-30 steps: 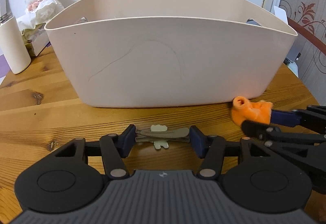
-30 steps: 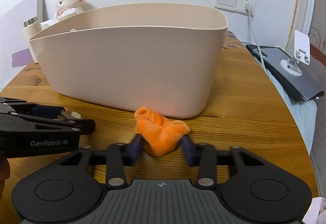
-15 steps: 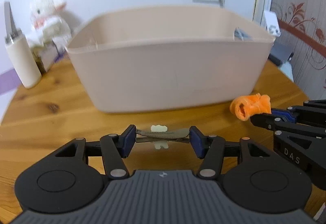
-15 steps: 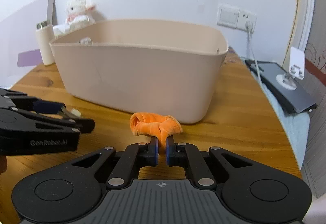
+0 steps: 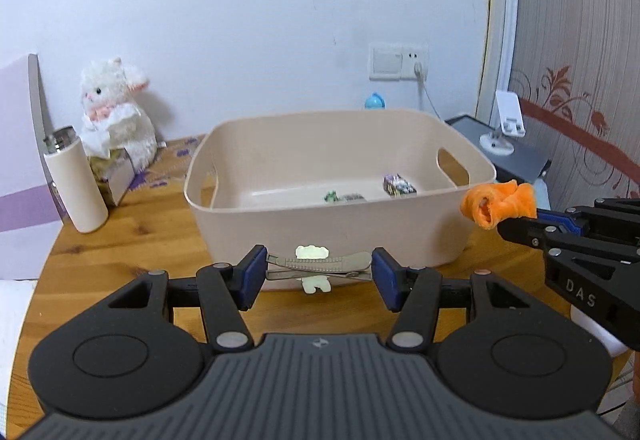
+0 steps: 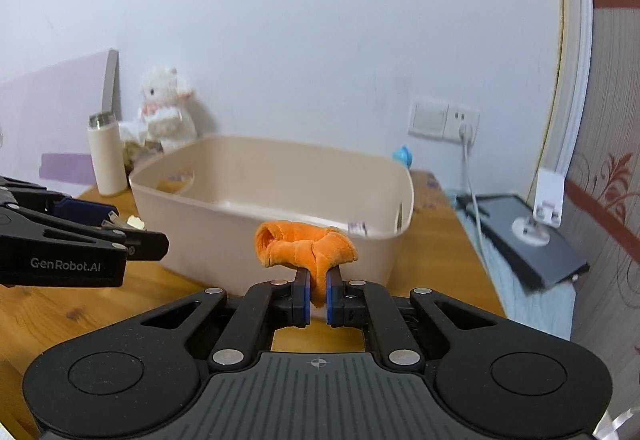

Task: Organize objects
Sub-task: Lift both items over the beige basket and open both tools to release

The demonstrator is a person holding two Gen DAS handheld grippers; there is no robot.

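Note:
My left gripper (image 5: 318,272) is shut on a metal hair clip (image 5: 316,265) with a pale charm, held lengthwise between the fingers, lifted in front of the beige bin (image 5: 340,236). My right gripper (image 6: 318,292) is shut on an orange cloth scrunchie (image 6: 306,248), raised near the bin (image 6: 200,236) at its front right corner. In the left wrist view the scrunchie (image 5: 498,202) and right gripper (image 5: 520,226) show at the right. The left gripper (image 6: 138,238) shows at the left of the right wrist view. Small items (image 5: 394,184) lie in the bin.
A wooden table (image 5: 132,244) holds a cream bottle (image 5: 76,188), a white plush toy (image 5: 116,120) on a tissue box, and a blue object (image 5: 374,101) behind the bin. A dark tablet (image 6: 532,236) with a white phone stand (image 6: 544,200) lies right. A cable (image 6: 470,176) hangs from the wall socket.
Both grippers have risen with their loads, so the bin's inside now shows. The right gripper closed on the scrunchie a second ago and lifted it off the table.

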